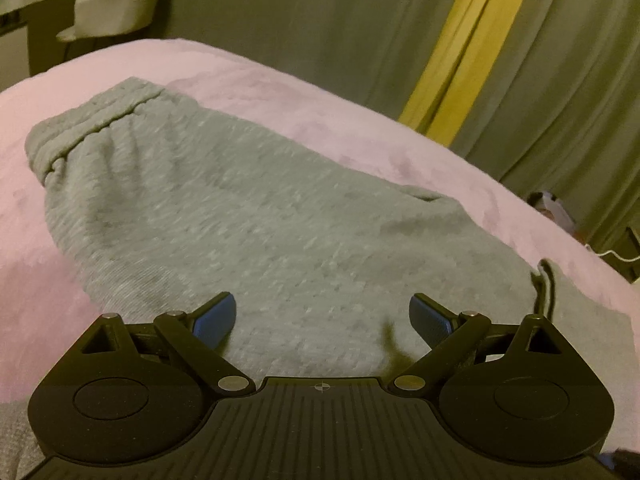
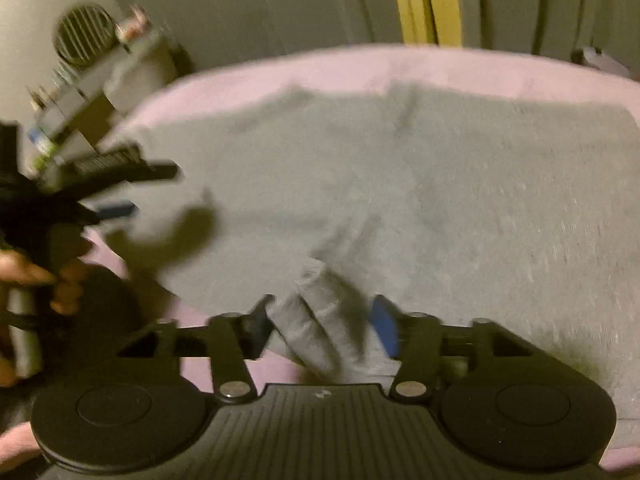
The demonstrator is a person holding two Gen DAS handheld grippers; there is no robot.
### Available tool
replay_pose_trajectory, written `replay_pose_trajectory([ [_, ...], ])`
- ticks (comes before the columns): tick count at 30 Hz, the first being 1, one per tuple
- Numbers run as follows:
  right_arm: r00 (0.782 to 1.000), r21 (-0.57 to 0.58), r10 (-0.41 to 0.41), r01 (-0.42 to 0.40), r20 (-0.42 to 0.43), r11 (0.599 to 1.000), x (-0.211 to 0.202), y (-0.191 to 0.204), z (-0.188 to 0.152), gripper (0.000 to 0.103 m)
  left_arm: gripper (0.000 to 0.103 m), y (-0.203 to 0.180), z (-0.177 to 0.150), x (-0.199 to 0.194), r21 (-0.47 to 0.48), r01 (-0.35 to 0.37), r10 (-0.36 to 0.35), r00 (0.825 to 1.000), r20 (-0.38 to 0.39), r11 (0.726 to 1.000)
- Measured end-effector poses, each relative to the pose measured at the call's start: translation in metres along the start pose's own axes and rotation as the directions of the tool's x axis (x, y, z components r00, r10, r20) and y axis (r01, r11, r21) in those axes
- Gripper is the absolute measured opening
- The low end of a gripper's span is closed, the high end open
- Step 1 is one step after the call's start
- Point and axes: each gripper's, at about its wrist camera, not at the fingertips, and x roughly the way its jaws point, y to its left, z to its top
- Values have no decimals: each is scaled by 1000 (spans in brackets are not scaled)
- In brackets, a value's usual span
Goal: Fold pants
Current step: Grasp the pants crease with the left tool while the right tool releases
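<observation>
Grey sweatpants point(image 1: 280, 216) lie folded over on a pink blanket point(image 1: 280, 92), with the elastic waistband point(image 1: 80, 132) at the far left and a dark drawstring point(image 1: 545, 280) at the right. My left gripper point(image 1: 322, 316) hovers open over the near part of the pants, and nothing is between its blue pads point(image 1: 216, 316). In the right wrist view the pants point(image 2: 440, 200) fill the middle. My right gripper point(image 2: 322, 328) stands open, with a bunched grey fold of the pants point(image 2: 320, 320) lying loose between its fingers. The left gripper point(image 2: 140, 190) shows blurred at the left, held by a hand point(image 2: 24, 272).
Grey curtains with a yellow strip point(image 1: 460, 48) hang behind the bed. A white chair point(image 1: 120, 4) stands at the far left by a desk. A round vented fan point(image 2: 82, 34) and a cluttered shelf point(image 2: 80, 96) stand beside the bed. A white cable point(image 1: 612, 256) lies off the right edge.
</observation>
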Motion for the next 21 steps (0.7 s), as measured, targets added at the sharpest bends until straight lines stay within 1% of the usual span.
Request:
replay_pose_trajectory([
  [2, 997, 53, 51, -54, 55, 997, -18, -6, 8, 77, 97, 0, 0, -2, -7, 18, -18, 1000, 2, 1000],
  [3, 995, 84, 45, -52, 88, 995, -26, -13, 13, 94, 97, -1, 0, -4, -4, 31, -31, 1000, -4, 1000],
  [4, 992, 112, 13, -27, 127, 993, -36, -21, 19, 99, 97, -4, -1, -6, 3, 53, -53, 999, -6, 999],
  [5, 989, 133, -16, -4, 150, 991, -39, -28, 23, 99, 97, -10, -2, -10, 23, 89, -88, 996, -7, 996],
  [6, 987, 172, -55, 28, 154, 985, -44, -41, 26, 99, 97, -17, -3, -12, 45, 121, -121, 993, -17, 992],
  [7, 986, 216, -77, 44, 148, 975, -47, -53, 29, 99, 97, -25, -5, -14, 73, 161, -158, 987, -36, 984],
  [8, 987, 289, -99, 58, 127, 956, -49, -71, 27, 99, 97, -36, -7, -14, 104, 207, -201, 978, -62, 973],
  [9, 989, 386, -127, 90, 72, 918, -47, -91, 23, 99, 97, -47, -10, -13, 134, 251, -241, 966, -93, 959],
  [10, 987, 470, -157, 144, -11, 871, -42, -109, 18, 99, 97, -57, -12, -11, 159, 289, -271, 954, -125, 944],
  [11, 982, 545, -168, 185, -81, 818, -39, -125, 12, 99, 97, -67, -14, -7, 177, 319, -292, 943, -160, 931],
  [12, 989, 601, -142, 143, -49, 786, -45, -135, 8, 99, 97, -77, -17, -3, 186, 338, -302, 933, -197, 923],
  [13, 990, 625, -139, 115, -11, 772, -53, -138, 7, 99, 97, -85, -18, 2, 186, 357, -312, 921, -232, 915],
  [14, 983, 609, -182, 152, -12, 779, -61, -136, 10, 99, 97, -94, -20, 9, 179, 375, -322, 908, -270, 909],
  [15, 969, 573, -246, 217, -27, 790, -66, -133, 13, 99, 97, -101, -23, 13, 172, 381, -322, 900, -294, 908],
  [17, 927, 506, -373, 342, -43, 792, -78, -129, 17, 99, 97, -117, -25, 21, 161, 396, -330, 887, -324, 904],
  [18, 917, 490, -396, 368, -50, 790, -81, -130, 17, 99, 97, -124, -27, 26, 161, 405, -334, 878, -343, 900],
  [19, 912, 482, -407, 381, -56, 789, -81, -131, 17, 99, 97, -132, -29, 35, 157, 417, -337, 864, -375, 895],
  [20, 913, 487, -405, 380, -57, 786, -85, -136, 14, 99, 94, -137, -31, 44, 147, 422, -335, 851, -405, 895],
  [21, 920, 508, -388, 360, -54, 782, -85, -140, 13, 99, 90, -139, -35, 55, 123, 417, -328, 838, -436, 901],
])
